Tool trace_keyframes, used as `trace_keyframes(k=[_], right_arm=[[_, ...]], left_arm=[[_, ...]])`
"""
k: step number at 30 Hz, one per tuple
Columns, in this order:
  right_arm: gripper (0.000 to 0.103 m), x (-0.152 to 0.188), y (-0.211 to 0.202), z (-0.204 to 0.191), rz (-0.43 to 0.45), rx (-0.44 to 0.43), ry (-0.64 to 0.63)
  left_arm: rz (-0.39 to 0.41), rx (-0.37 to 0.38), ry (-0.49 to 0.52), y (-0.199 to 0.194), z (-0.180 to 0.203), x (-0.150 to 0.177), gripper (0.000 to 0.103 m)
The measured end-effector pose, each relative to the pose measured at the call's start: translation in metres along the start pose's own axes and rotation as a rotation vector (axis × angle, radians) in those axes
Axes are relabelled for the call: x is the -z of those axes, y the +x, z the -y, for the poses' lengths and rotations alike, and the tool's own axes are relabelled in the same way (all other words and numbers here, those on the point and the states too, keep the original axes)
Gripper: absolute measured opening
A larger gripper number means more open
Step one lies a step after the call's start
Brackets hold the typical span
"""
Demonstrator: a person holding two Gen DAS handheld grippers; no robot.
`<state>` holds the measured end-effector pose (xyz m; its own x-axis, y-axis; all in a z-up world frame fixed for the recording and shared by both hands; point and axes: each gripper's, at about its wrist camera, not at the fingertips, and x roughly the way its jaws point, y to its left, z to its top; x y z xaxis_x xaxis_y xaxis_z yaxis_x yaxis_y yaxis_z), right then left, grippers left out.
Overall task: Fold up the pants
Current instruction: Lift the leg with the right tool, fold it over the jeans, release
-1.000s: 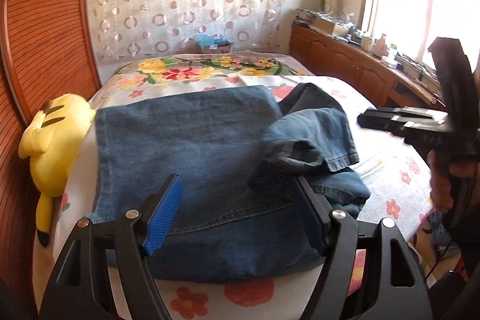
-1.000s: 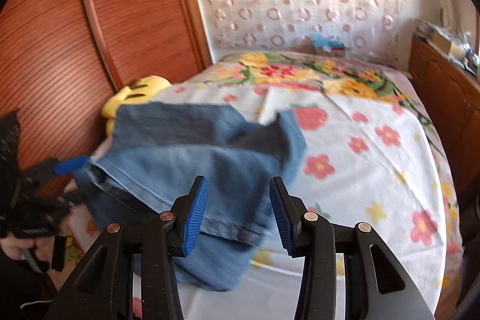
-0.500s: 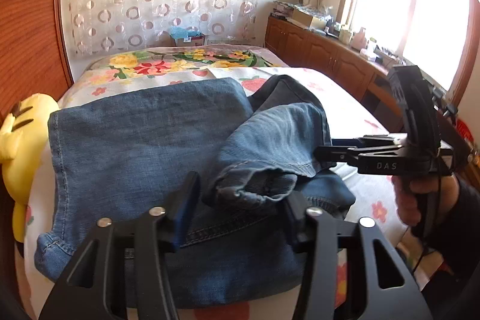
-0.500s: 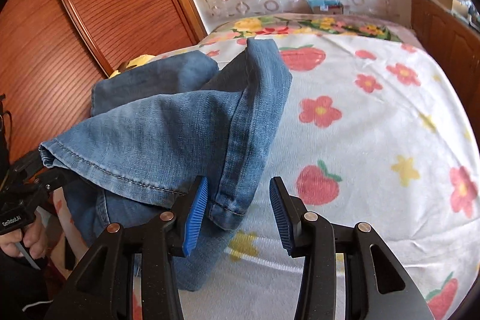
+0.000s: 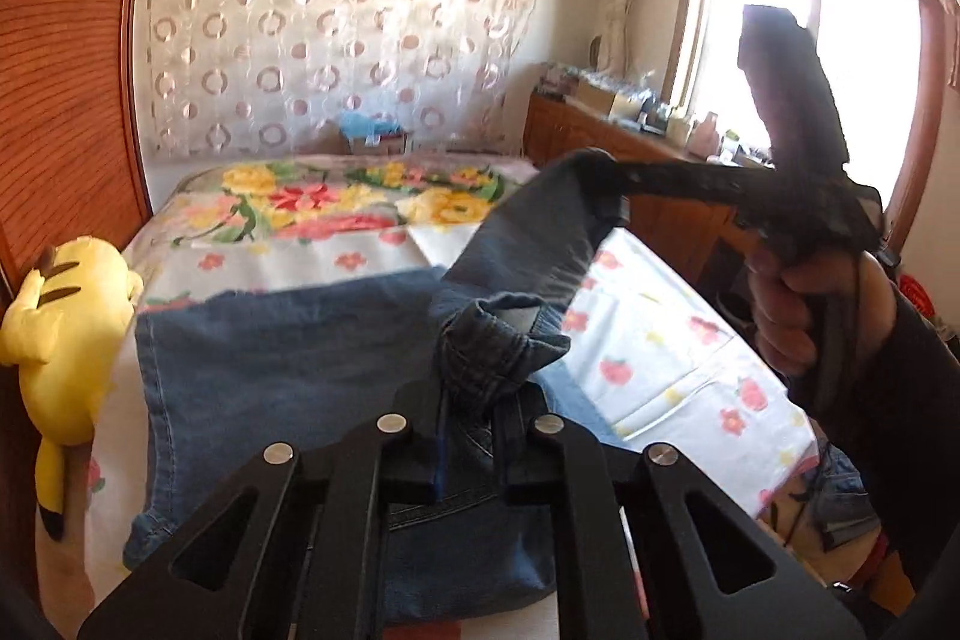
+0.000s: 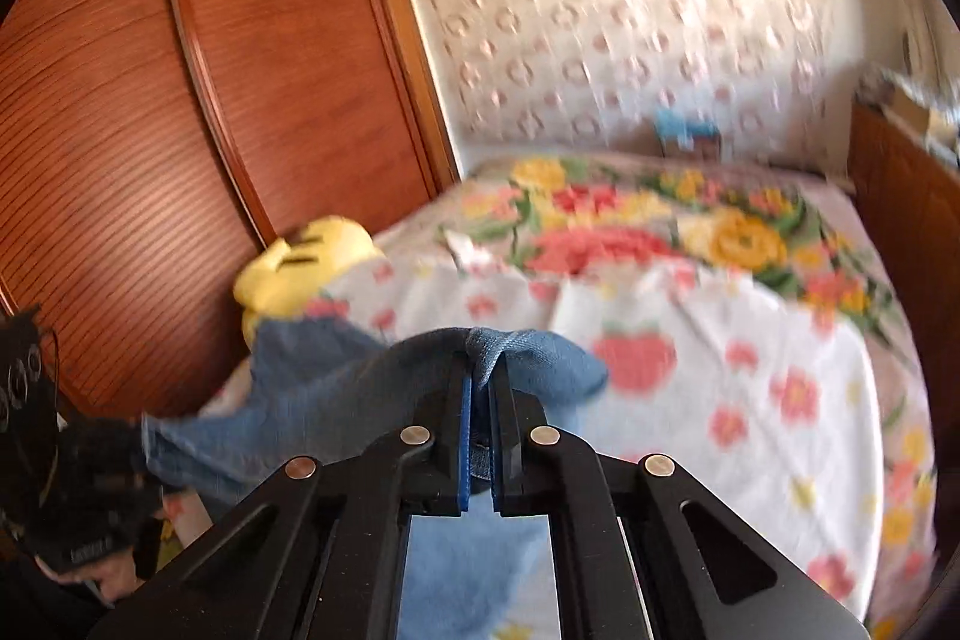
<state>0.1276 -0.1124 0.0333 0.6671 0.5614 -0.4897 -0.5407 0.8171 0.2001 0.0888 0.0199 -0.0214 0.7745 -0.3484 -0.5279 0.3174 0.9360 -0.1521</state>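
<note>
Blue denim pants [image 5: 270, 376] lie partly folded on the near part of the bed. My left gripper [image 5: 468, 400] is shut on a bunched hem of a pant leg [image 5: 498, 340]. My right gripper [image 6: 478, 388] is shut on another edge of the denim [image 6: 528, 358] and holds it lifted above the bed. In the left wrist view the right gripper [image 5: 606, 196] shows at the upper right with a leg [image 5: 540, 232] hanging from it. The left gripper [image 6: 66, 478] appears at the left edge of the right wrist view.
The bed has a white floral sheet [image 5: 660, 340]. A yellow plush toy [image 5: 66, 328] lies at the bed's left edge, beside a wooden wardrobe [image 6: 180, 130]. Wooden cabinets [image 5: 600, 142] with clutter stand under the window on the right. A patterned curtain [image 5: 336, 22] hangs behind.
Both grippers have closed on the denim. The right gripper has lifted its leg end up off the bed; the left has pinched the bunched hem.
</note>
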Motion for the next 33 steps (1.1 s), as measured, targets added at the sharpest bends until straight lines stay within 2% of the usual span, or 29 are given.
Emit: trace_keyframes(k=[3, 7, 9, 12, 15, 22, 26, 29, 31, 33], right_arm=[[0.004, -0.02, -0.002, -0.021, 0.024, -0.017, -0.044], [0.004, -0.04, 0.02, -0.047, -0.004, -0.071, -0.082], [0.004, -0.047, 0.036, -0.04, -0.025, -0.104, -0.099], [0.004, -0.057, 0.064, -0.059, -0.068, -0.148, -0.134], [0.004, -0.062, 0.08, -0.045, -0.119, -0.177, -0.157], [0.004, -0.075, 0.16, -0.06, -0.247, -0.175, -0.214], [0.006, -0.074, 0.168, -0.073, -0.286, -0.164, -0.228], [0.019, -0.07, 0.164, -0.075, -0.275, -0.163, -0.243], [0.039, -0.07, 0.158, -0.071, -0.242, -0.171, -0.248], [0.044, -0.068, 0.149, -0.067, -0.206, -0.162, -0.257]], left_arm=[[0.044, 0.003, -0.006, -0.02, -0.001, -0.005, 0.012], [0.07, -0.023, -0.028, -0.037, -0.015, -0.003, 0.012], [0.067, -0.052, -0.045, -0.041, -0.027, 0.004, 0.012], [0.047, -0.079, -0.09, -0.04, -0.05, 0.016, 0.012], [0.019, -0.104, -0.126, -0.037, -0.068, 0.032, 0.012], [-0.072, -0.158, -0.182, -0.017, -0.096, 0.071, 0.012], [-0.109, -0.172, -0.197, -0.013, -0.105, 0.086, 0.012], [-0.118, -0.174, -0.203, -0.015, -0.105, 0.091, 0.012], [-0.12, -0.18, -0.201, -0.015, -0.104, 0.091, 0.013], [-0.126, -0.192, -0.203, -0.014, -0.106, 0.09, 0.016]])
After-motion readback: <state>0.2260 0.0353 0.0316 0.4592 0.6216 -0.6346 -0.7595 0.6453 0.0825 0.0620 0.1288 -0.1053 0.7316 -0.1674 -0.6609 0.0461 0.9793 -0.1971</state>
